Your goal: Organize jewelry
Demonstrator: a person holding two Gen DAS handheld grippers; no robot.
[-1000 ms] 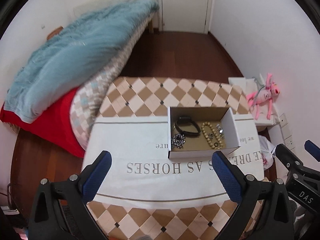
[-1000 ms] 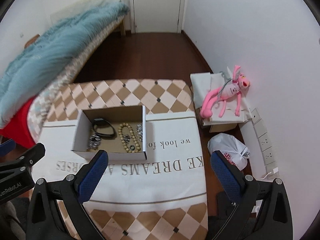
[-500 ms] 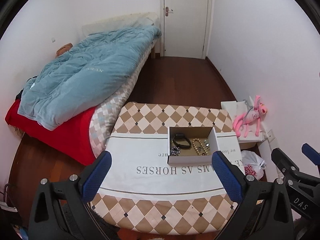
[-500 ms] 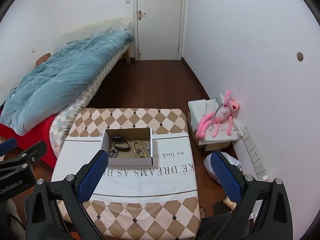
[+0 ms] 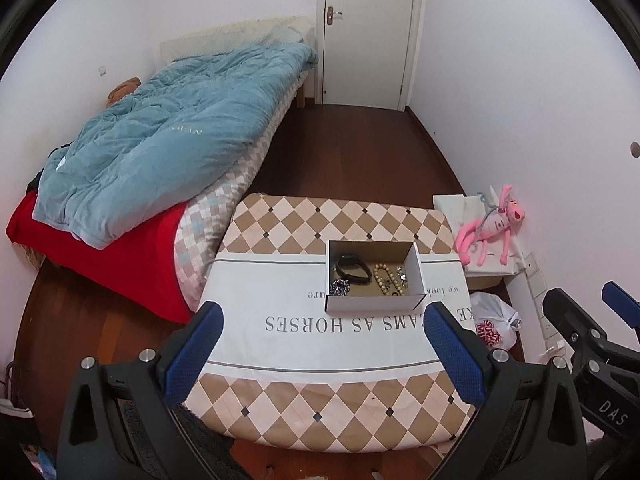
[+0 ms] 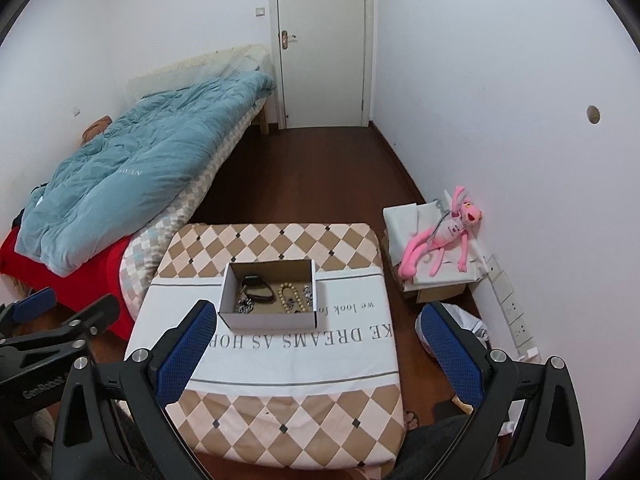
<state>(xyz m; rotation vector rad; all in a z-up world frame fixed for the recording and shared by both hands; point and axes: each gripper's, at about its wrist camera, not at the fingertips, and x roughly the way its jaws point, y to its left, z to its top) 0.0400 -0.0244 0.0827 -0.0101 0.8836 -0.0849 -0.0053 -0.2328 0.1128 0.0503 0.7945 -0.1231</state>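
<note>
Left wrist | both grippers (image 5: 322, 344) (image 6: 318, 342) spread, empty | box (image 5: 374, 303) farther than before

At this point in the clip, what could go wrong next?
The beaded bracelet, black band and silver chain lie close together in the cardboard box; a grab may snag two. The light box could slide on the tablecloth. Both the left gripper and right gripper hang open, far back.

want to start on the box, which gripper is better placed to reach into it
Left, marginally. The box sits between the left gripper fingers, right of centre; it lies off beside the right gripper. Both are open and well back.
</note>
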